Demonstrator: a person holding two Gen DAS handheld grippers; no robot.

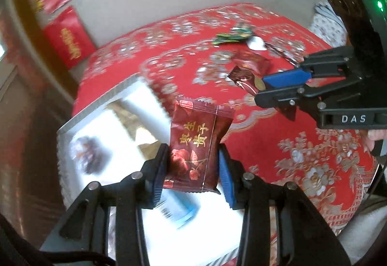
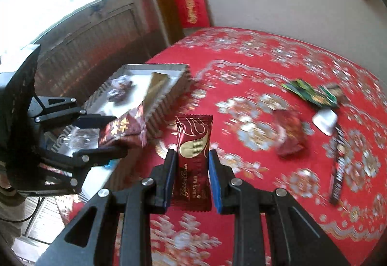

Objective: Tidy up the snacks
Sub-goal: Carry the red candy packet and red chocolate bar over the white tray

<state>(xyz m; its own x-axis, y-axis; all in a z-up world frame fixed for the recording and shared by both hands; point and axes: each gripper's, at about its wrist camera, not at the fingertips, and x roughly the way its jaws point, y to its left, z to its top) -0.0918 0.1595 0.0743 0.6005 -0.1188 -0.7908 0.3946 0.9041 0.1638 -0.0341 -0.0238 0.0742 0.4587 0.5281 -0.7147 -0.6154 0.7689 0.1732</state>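
My left gripper (image 1: 193, 169) is shut on a dark red snack packet with gold characters (image 1: 196, 145) and holds it above the near end of a white tray (image 1: 101, 106). It also shows in the right wrist view (image 2: 113, 135) with the packet (image 2: 123, 130). My right gripper (image 2: 191, 176) is shut on a maroon Golden Cream wafer packet (image 2: 193, 159), held above the red tablecloth. In the left wrist view the right gripper (image 1: 273, 88) holds that packet (image 1: 244, 80).
On the red patterned tablecloth (image 2: 241, 67) lie a crumpled red packet (image 2: 290, 135), green wrappers (image 2: 309, 91), a white piece (image 2: 324, 120) and a long dark bar (image 2: 338, 164). The tray (image 2: 167, 96) holds dark wrapped sweets (image 2: 118, 89).
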